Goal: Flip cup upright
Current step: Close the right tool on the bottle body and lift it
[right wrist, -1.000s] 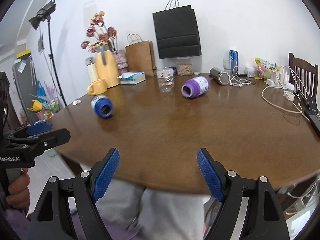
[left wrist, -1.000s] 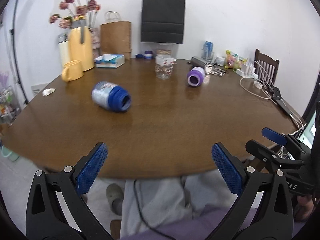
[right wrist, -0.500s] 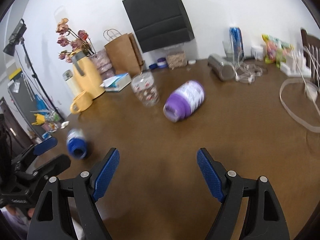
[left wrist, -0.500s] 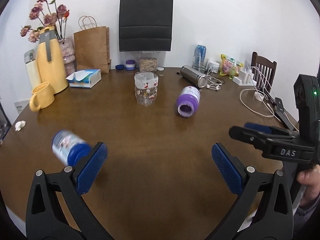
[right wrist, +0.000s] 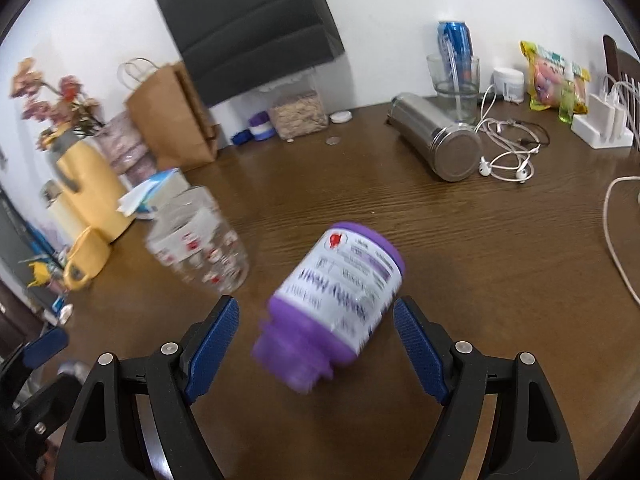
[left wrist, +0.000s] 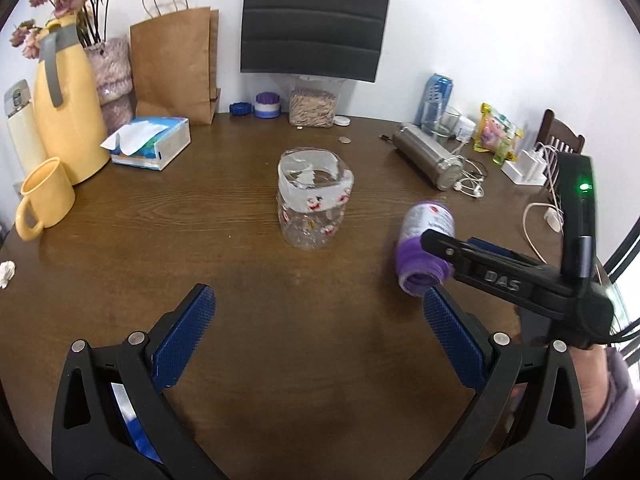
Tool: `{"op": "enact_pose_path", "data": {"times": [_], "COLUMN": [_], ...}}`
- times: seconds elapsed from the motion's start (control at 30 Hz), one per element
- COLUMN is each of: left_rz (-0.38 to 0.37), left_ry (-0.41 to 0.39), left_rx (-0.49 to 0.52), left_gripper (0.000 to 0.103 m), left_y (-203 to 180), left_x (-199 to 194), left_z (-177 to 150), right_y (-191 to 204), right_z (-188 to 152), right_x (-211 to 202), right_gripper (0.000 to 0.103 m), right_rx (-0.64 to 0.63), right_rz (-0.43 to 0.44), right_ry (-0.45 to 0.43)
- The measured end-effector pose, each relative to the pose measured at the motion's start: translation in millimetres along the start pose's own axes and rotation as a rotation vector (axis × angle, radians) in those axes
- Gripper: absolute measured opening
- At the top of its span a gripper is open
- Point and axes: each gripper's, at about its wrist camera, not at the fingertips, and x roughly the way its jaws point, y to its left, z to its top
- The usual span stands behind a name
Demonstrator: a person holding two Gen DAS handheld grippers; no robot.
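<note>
Just right of the clear printed jar (left wrist: 314, 200) on the wooden table (left wrist: 200, 248), purple cup (right wrist: 336, 300) lying on its side, mouth toward the camera, not yet gripped. Right gripper (right wrist: 316, 344) spread wide, straddling the cup with both pads apart from its wall. Left gripper (left wrist: 316, 344) likewise spread, empty, hovering in front of the jar over bare tabletop. Nothing of the flip done so far, by the look of it: closing on the body, lifting, turning mouth-up and setting down all left.
</note>
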Motion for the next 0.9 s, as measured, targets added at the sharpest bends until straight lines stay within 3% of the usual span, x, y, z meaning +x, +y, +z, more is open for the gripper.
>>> {"op": "enact_pose_path", "data": {"times": [0.07,0.13,0.23,0.33,0.57,0.73,0.83,0.9], "left_rz": [0.005,0.006,0.01,0.01,-0.012,-0.043,-0.066,-0.067], "left_ry": [0.012,0.017,0.02,0.025,0.03,0.08,0.12,0.14], "left_rx": [-0.015,-0.022,-0.023,-0.02,0.003,0.014,0.017,0.029], "left_gripper": [0.103,0.103,0.103,0.103,0.103,0.101,0.092,0.079], "left_y": [4.6,7.5,7.3,5.6,-4.3,-12.3,-16.4,-18.8], "left_x": [7.7,11.2,12.8,12.8,10.7,21.8,30.9,35.3], "left_z": [5.3,6.6,7.1,8.1,3.8,-7.0,-17.3,-24.4], "right_y": [1.4,1.3,1.9,5.1,40.4,53.7,55.1,51.8], "right_z": [-0.6,-2.8,-7.3,-17.8,-76.5,-108.5,-117.7,-120.9], "right_x": [8.1,11.9,9.8,2.4,-38.2,-63.9,-70.9,-70.9], "right_gripper": [0.083,0.074,0.067,0.067,0.067,0.067,0.068,0.068], "right_rx": [-0.012,-0.023,-0.057,-0.091,-0.379,-0.536,-0.577,-0.581], "right_rz": [-0.01,0.003,0.05,0.13,0.296,0.321,0.309,0.267], "right_ry": [-0.001,-0.002,0.005,0.046,0.105,0.092,0.101,0.105]}}
